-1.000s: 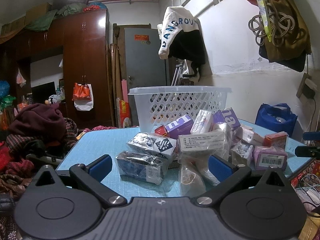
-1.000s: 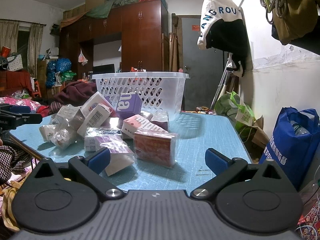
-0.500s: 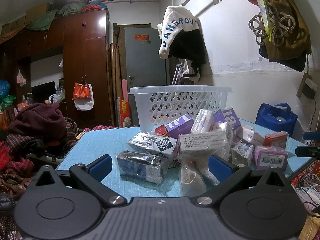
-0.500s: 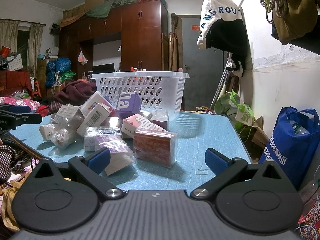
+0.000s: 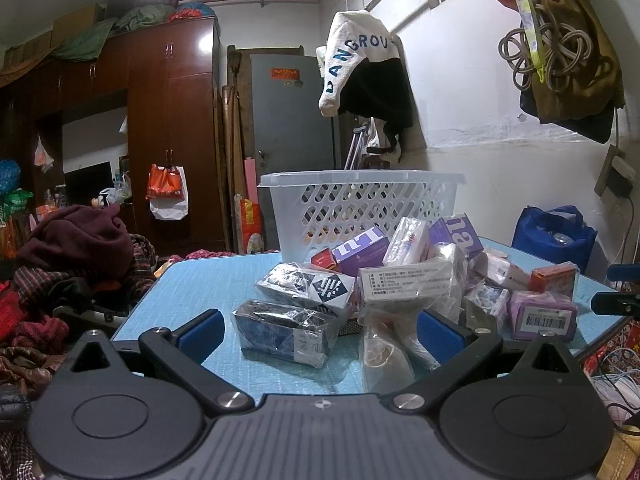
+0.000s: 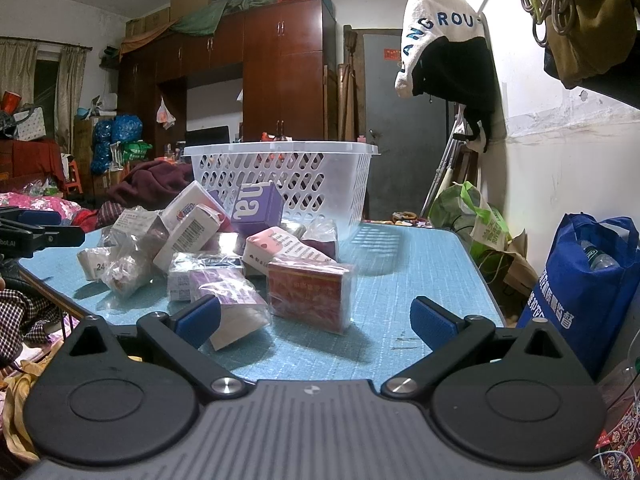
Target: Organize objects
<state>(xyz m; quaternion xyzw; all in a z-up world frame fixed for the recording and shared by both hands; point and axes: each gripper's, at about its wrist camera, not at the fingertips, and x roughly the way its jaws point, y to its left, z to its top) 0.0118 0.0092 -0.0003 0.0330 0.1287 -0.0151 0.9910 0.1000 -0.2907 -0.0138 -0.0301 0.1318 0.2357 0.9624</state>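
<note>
A pile of small boxes and plastic-wrapped packs lies on a light blue table (image 5: 208, 276) in front of a white perforated basket (image 5: 360, 208). In the left wrist view my left gripper (image 5: 320, 332) is open at the near table edge, with a dark wrapped box (image 5: 284, 330) and a clear bag (image 5: 382, 354) between its fingers, untouched. In the right wrist view my right gripper (image 6: 318, 318) is open too. A red box (image 6: 310, 294) and a purple wrapped box (image 6: 232, 300) lie just ahead of it, the white basket (image 6: 280, 176) behind the pile.
A blue tote bag (image 6: 588, 284) stands right of the table by the white wall. Clothes (image 5: 76, 248) are heaped left of the table. A dark wardrobe (image 5: 168, 140) and a grey door (image 5: 292, 140) stand at the back. Bare table surface (image 6: 416, 264) lies right of the pile.
</note>
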